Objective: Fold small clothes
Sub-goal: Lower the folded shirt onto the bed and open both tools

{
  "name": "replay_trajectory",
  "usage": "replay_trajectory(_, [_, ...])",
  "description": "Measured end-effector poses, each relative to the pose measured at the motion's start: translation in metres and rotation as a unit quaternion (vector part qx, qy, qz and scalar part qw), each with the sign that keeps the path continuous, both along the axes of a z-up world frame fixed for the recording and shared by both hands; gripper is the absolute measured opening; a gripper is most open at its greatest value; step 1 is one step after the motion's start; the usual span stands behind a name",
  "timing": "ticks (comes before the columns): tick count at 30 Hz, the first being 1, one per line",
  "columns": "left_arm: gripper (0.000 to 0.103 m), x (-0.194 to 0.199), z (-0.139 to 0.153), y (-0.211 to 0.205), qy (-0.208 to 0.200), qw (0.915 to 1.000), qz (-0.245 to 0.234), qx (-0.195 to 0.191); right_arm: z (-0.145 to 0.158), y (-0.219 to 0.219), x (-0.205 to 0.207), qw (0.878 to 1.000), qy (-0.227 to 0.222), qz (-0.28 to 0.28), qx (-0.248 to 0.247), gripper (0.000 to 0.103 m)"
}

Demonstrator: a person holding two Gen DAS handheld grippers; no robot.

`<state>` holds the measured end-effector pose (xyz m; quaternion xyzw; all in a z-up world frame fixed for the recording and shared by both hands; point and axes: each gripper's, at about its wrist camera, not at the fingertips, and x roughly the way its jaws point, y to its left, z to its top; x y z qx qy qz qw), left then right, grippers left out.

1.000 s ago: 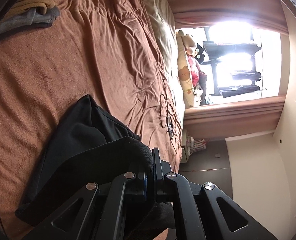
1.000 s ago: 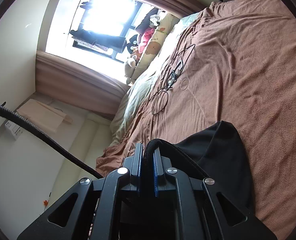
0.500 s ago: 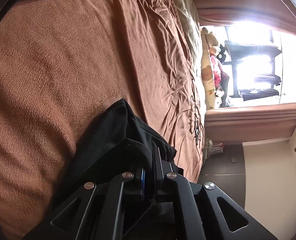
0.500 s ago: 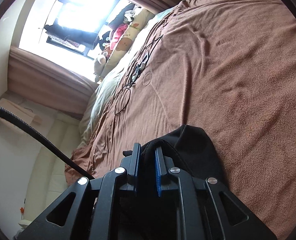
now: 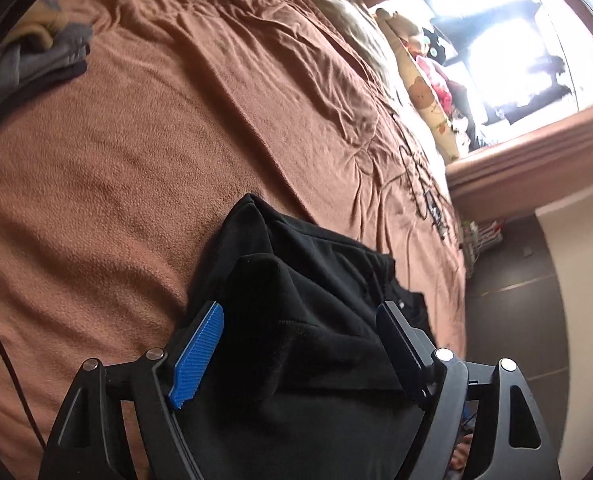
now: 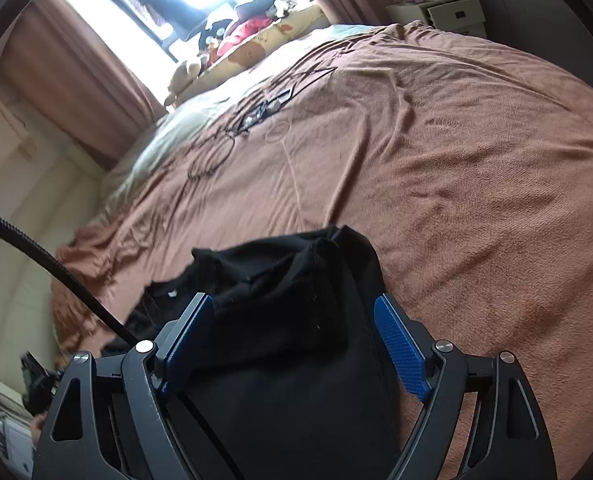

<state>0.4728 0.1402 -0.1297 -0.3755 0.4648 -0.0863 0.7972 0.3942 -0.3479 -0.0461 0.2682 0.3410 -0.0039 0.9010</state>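
Observation:
A black garment [image 5: 308, 280] lies folded over itself on the brown bed cover [image 5: 116, 152]. My left gripper [image 5: 300, 312] is open, its blue-padded fingers spread on either side of a raised fold of the cloth. In the right wrist view the same black garment [image 6: 288, 292] lies bunched between the spread fingers of my right gripper [image 6: 292, 304], which is open too. Neither gripper holds the cloth.
A pile of grey and tan clothes [image 5: 40, 56] sits at the far left of the bed. Black cables [image 6: 256, 116] lie on the cover near the pillows and stuffed toys [image 6: 232, 40] by the bright window. A white nightstand [image 6: 436, 4] stands beyond the bed.
Both grippers were shut on the black garment and have opened, letting it drop onto the bed. Both views have tilted.

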Motion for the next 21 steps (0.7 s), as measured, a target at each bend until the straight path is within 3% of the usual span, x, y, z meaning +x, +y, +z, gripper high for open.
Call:
replay_trajectory(4, [0.079, -0.004, 0.0, -0.02, 0.014, 0.9938, -0.059, 0.094, 0.005, 0.018, -0.009, 0.997, 0.036, 0.024, -0.059, 0.082])
replay_trajectory(10, [0.079, -0.007, -0.002, -0.045, 0.026, 0.9728, -0.127, 0.192, 0.02, 0.049, -0.01, 0.982, 0.081, 0.063, -0.157, 0.081])
replay_trajectory(14, [0.079, -0.014, -0.002, -0.063, 0.028, 0.9492, -0.176, 0.259, 0.018, 0.072, 0.007, 0.965, 0.113, 0.086, -0.221, 0.081])
replay_trajectory(21, [0.079, -0.012, -0.032, -0.089, 0.068, 0.902, -0.239, 0.353, 0.003, 0.098, 0.052, 0.929, 0.165, 0.104, -0.314, 0.081])
